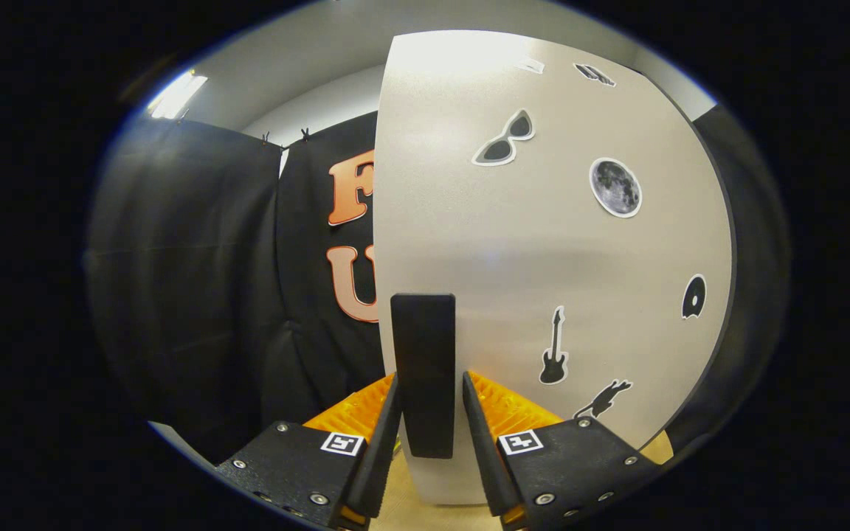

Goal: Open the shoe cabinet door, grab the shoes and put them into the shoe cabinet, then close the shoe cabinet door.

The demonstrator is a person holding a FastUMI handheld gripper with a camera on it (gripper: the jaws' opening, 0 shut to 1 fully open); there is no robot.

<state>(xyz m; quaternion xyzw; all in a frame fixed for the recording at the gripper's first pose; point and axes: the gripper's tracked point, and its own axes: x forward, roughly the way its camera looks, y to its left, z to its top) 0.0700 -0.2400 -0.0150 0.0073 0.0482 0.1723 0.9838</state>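
The shoe cabinet door (543, 251) is a pale panel dotted with small stickers, standing directly ahead of me and very close. A black upright handle (423, 332) sits near the door's left edge. My gripper (429, 380) has one finger on each side of this handle, and both press against it. Whether the door stands ajar I cannot tell from here. The cabinet's inside is hidden behind the door.
Black booth cloth (196, 280) hangs to the left, beyond the door's left edge. A light wooden surface (425, 512) lies under the fingers at the foot of the door. A dark cabinet edge (742, 332) runs along the door's right side.
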